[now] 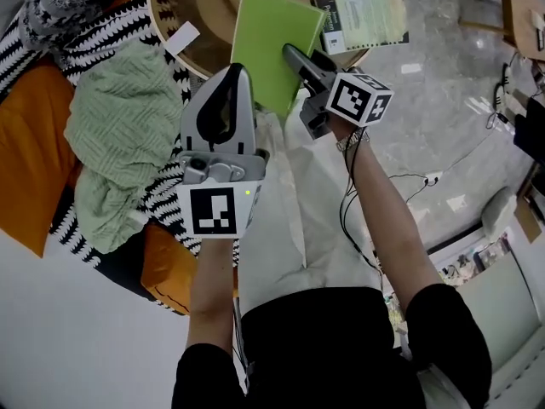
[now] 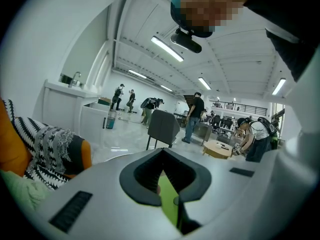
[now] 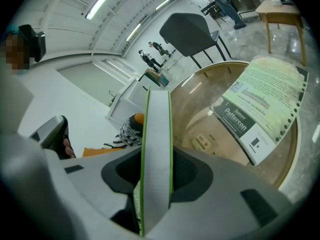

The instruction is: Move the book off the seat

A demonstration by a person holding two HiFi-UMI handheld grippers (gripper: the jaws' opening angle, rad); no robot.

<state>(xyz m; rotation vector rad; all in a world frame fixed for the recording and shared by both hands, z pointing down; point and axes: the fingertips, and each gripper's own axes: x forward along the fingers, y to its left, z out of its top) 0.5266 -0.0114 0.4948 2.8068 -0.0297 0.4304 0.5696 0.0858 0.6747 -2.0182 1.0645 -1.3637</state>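
Observation:
A thin bright-green book point(image 1: 271, 45) is clamped in my right gripper point(image 1: 290, 56), which is shut on its near edge. The book hangs over the round glass-and-wood table point(image 1: 159, 20), away from the seat; I cannot tell whether it touches the glass. In the right gripper view the book point(image 3: 157, 134) stands on edge between the jaws of the right gripper point(image 3: 156, 186), white pages toward the camera. My left gripper point(image 1: 237, 71) is beside the book on its left, jaw tips together and holding nothing. In its own view the left gripper point(image 2: 162, 154) shows a green sliver of the book point(image 2: 168, 199) beyond the jaws.
A second paperback point(image 1: 362, 20) and a white card point(image 1: 181, 38) lie on the table. The seat at left carries an orange cushion point(image 1: 30, 143), a black-and-white throw point(image 1: 162, 198) and a green knitted blanket point(image 1: 123, 135). Cables point(image 1: 409, 181) trail on the floor. A grey chair point(image 3: 192, 34) stands beyond.

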